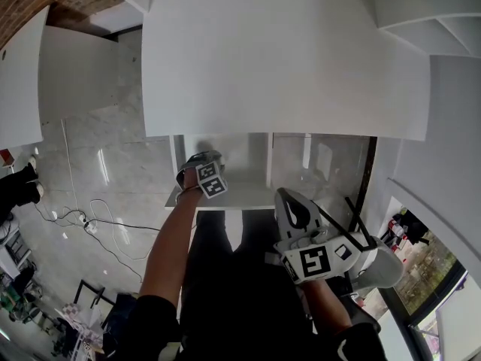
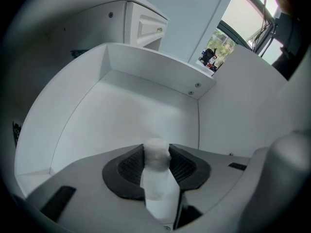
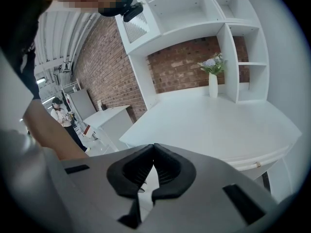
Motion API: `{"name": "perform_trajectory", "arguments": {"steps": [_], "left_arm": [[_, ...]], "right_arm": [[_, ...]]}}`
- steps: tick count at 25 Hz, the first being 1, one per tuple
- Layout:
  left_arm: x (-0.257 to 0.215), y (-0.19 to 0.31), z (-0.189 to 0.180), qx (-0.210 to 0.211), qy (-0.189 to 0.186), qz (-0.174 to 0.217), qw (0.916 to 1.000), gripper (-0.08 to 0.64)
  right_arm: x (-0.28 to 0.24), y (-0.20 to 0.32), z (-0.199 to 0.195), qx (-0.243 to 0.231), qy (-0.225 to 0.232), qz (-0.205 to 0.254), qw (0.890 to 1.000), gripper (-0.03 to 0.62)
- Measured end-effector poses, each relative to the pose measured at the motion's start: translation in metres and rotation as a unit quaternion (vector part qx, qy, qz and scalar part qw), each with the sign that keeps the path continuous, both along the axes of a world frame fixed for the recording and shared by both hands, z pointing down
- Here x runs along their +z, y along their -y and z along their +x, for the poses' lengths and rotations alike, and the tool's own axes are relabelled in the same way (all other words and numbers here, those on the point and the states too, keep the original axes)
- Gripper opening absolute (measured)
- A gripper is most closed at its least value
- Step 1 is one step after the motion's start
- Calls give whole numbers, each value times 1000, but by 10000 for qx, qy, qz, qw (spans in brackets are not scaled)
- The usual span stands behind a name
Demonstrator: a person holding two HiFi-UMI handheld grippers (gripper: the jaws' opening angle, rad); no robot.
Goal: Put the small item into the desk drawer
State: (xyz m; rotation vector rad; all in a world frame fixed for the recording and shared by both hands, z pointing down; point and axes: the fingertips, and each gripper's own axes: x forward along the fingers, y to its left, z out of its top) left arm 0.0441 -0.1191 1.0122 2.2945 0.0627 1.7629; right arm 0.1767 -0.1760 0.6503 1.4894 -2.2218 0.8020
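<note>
Left gripper view: the small white item (image 2: 158, 183) is clamped between the left gripper (image 2: 156, 150) jaws, directly over the floor of the open white drawer (image 2: 121, 106). The right gripper (image 3: 153, 150) jaws are closed together with nothing between them.

An office-like room with a white desk (image 3: 218, 125), open shelves (image 3: 194, 8) and a brick wall (image 3: 180, 67).

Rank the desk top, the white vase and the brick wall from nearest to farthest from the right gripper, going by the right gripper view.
1. Desk top: nearest, spreading out ahead of the right gripper.
2. White vase: standing toward the back of the desk top, upper right in the view.
3. Brick wall: farthest, behind the vase.
</note>
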Motion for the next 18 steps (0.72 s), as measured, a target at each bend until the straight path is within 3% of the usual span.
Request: {"name": "perform_trajectory", "arguments": {"steps": [13,18], "left_arm": [[11,2,-6,-30,125,-10,9999,160],[13,-4,-9,-181,154,-219,9995,194]], "right_arm": [[3,-3,0,15,-18,-43,10000,14],[2,-2,0,12,-36,-13,10000,14]]}}
